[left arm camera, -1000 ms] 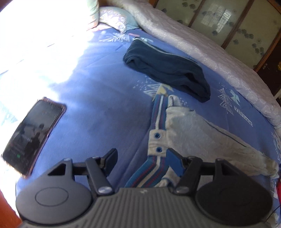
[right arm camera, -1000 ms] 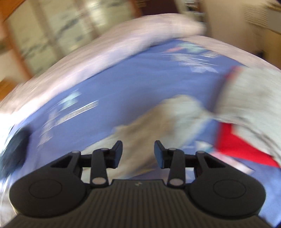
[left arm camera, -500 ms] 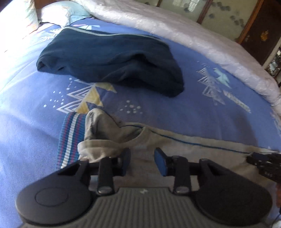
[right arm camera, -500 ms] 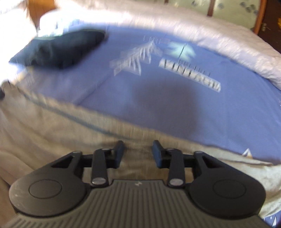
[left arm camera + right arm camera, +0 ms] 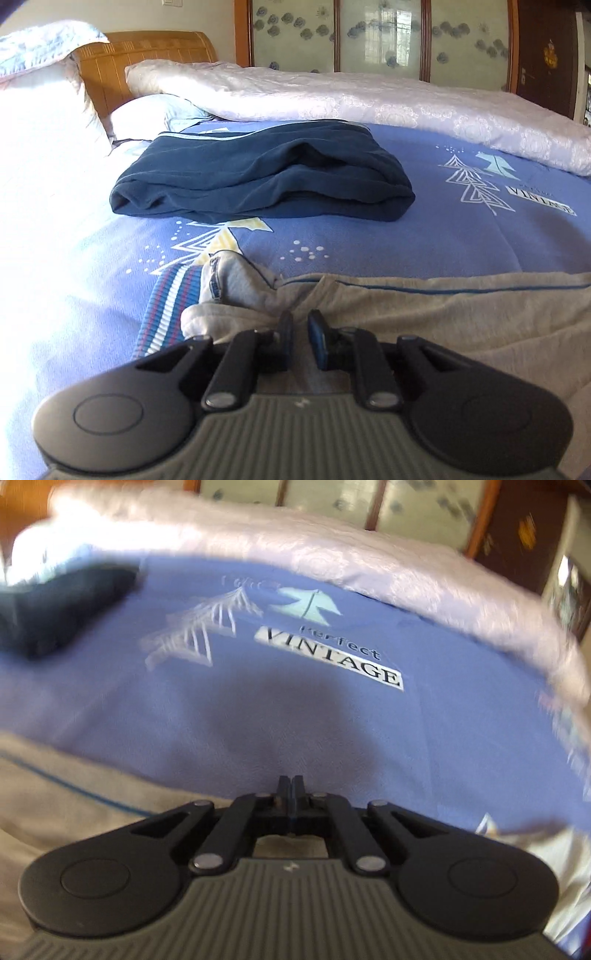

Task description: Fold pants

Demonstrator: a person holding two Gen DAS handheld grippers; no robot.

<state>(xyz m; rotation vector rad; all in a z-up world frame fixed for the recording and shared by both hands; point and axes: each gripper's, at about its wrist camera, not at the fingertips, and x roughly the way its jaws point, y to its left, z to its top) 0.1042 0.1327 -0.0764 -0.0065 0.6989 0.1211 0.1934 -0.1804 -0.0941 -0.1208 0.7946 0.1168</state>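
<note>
Grey pants [image 5: 461, 314] with a thin blue side stripe lie flat on the blue bedsheet [image 5: 369, 240], their striped blue waistband [image 5: 170, 310] at the left. My left gripper [image 5: 300, 334] sits low over the waist end, its jaws nearly closed with grey cloth bunched between and in front of them. In the right wrist view the pants [image 5: 74, 812] spread along the lower left, and my right gripper [image 5: 291, 794] is shut at the far edge of a pant leg, seemingly pinching it.
Folded navy pants [image 5: 266, 177] lie farther back on the bed, also in the right wrist view [image 5: 55, 609]. A white quilt [image 5: 369, 96] runs along the far side. Pillows [image 5: 44, 110] and a wooden headboard [image 5: 147, 51] stand at the left.
Both grippers dropped lower onto the grey pants. The left jaws narrowed on the waist cloth. The right jaws went from open to shut on the leg's edge.
</note>
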